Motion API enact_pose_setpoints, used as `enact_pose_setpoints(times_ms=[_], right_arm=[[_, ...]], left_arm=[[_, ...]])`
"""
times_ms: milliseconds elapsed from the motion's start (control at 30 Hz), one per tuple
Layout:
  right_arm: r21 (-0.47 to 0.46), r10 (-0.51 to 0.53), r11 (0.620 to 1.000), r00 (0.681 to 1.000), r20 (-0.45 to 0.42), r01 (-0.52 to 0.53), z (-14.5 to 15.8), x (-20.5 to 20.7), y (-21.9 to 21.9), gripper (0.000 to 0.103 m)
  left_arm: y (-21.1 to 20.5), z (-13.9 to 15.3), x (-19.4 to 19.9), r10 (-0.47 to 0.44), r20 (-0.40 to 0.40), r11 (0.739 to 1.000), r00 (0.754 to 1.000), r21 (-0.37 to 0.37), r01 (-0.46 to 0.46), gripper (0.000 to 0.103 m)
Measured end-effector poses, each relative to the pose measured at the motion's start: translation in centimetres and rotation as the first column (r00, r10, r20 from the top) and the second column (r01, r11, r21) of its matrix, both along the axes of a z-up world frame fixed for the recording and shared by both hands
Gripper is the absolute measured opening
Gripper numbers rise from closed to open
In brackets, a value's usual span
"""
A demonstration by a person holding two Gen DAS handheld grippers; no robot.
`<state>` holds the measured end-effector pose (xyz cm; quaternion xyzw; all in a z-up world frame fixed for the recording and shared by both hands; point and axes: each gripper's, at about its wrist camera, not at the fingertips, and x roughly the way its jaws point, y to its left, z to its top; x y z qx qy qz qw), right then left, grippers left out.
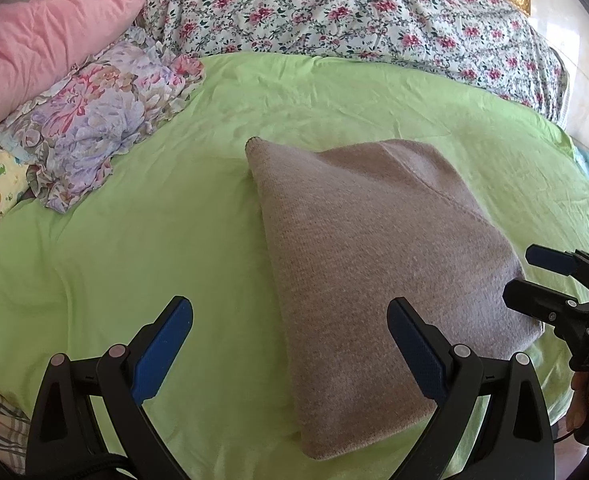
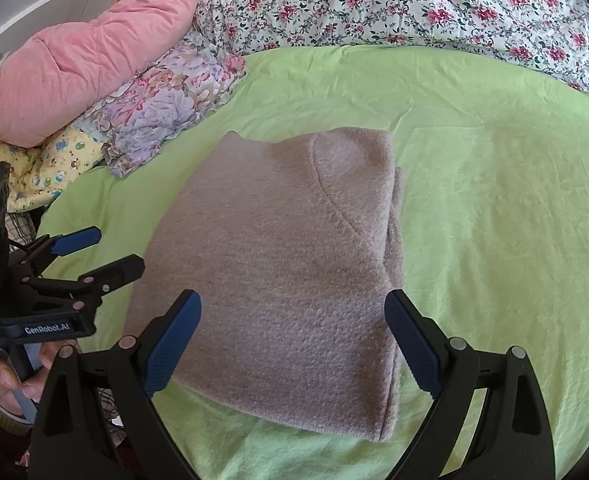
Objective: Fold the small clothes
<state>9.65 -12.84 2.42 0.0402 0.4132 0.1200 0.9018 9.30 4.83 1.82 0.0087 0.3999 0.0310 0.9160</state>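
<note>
A beige knit garment (image 1: 366, 264) (image 2: 294, 264) lies folded into a compact block on the green sheet (image 1: 154, 240) (image 2: 494, 220). My left gripper (image 1: 290, 344) is open just above its near left edge, nothing between the blue pads. In the right wrist view my right gripper (image 2: 292, 340) is open over the garment's near end, holding nothing. The right gripper (image 1: 534, 276) also shows at the right edge of the left wrist view, beside the garment's right corner. The left gripper (image 2: 98, 252) shows at the left in the right wrist view, near the garment's left edge.
A purple floral cloth (image 1: 102, 116) (image 2: 174, 100) is bunched at the back left. Behind it lie a pink quilt (image 1: 42, 36) (image 2: 86, 52) and a rose-print duvet (image 1: 354, 8) (image 2: 414, 4). A yellow cartoon-print cloth (image 2: 54, 164) sits at the left. A hand (image 2: 10, 376) grips the left handle.
</note>
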Motion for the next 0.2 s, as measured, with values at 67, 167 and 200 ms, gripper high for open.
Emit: enact_pose_setpoints(times_ms=[67, 167, 200], right_arm=[[0.0, -0.001, 1.0, 1.0, 0.001, 0.001, -0.06, 0.09, -0.1, 0.093], [0.005, -0.001, 1.0, 1.0, 0.0, 0.001, -0.09, 0.16, -0.21, 0.093], [0.007, -0.001, 1.0, 1.0, 0.001, 0.001, -0.07, 0.2, -0.2, 0.093]], left_arm=[[0.0, -0.03, 0.05, 0.004, -0.003, 1.0, 1.0, -0.002, -0.004, 0.098], [-0.16, -0.1, 0.03, 0.01, -0.009, 1.0, 1.0, 0.003, -0.01, 0.098], [-0.23, -0.11, 0.03, 0.011, -0.011, 1.0, 1.0, 0.002, -0.011, 0.098]])
